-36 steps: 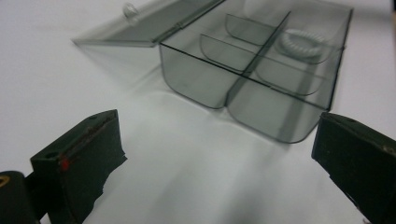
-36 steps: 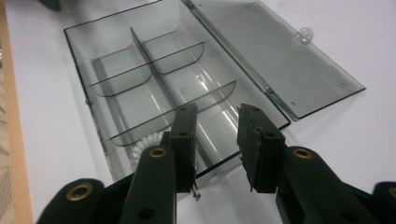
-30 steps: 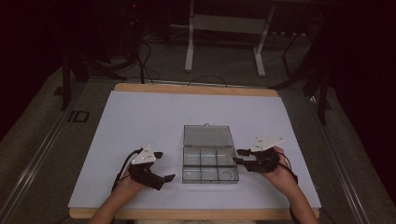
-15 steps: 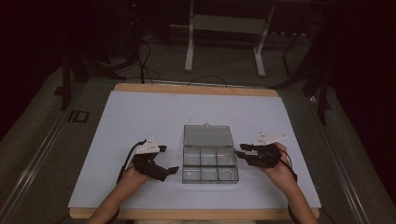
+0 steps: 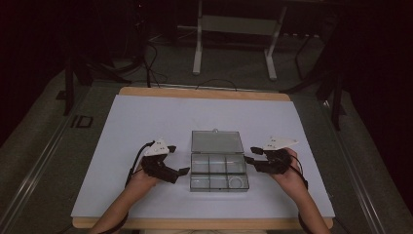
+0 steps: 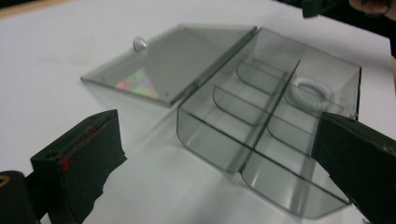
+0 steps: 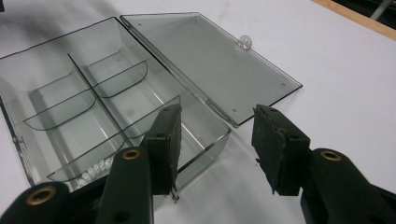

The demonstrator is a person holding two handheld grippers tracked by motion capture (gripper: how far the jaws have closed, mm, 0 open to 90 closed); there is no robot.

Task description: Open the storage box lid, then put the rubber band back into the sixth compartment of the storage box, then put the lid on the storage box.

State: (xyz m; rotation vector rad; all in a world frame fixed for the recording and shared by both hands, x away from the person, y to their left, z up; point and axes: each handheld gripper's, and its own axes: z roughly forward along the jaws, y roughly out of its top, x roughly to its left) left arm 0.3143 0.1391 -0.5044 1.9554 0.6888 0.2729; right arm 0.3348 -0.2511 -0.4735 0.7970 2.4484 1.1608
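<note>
A clear plastic compartment box (image 5: 218, 170) sits at the middle of the white table, its lid (image 5: 216, 142) lying open and flat behind it. A white beaded ring (image 5: 235, 181) lies in the front right compartment. My left gripper (image 5: 179, 172) hovers just left of the box, open wide, with nothing between its fingers; in the left gripper view the box (image 6: 261, 107) and ring (image 6: 310, 91) lie ahead. My right gripper (image 5: 250, 155) is at the box's right side. Its jaws have just been opening; they straddle the box's corner (image 7: 219, 135) without pressing on it.
The white sheet (image 5: 146, 122) covers a wooden table whose edge (image 5: 204, 92) shows at the back. Beyond the table stand a metal frame (image 5: 234, 29) and cables on a dark floor. Forearms come in from the near edge.
My left gripper has shifted a little up the picture and right, closer to the box. The right hand has stayed in place.
</note>
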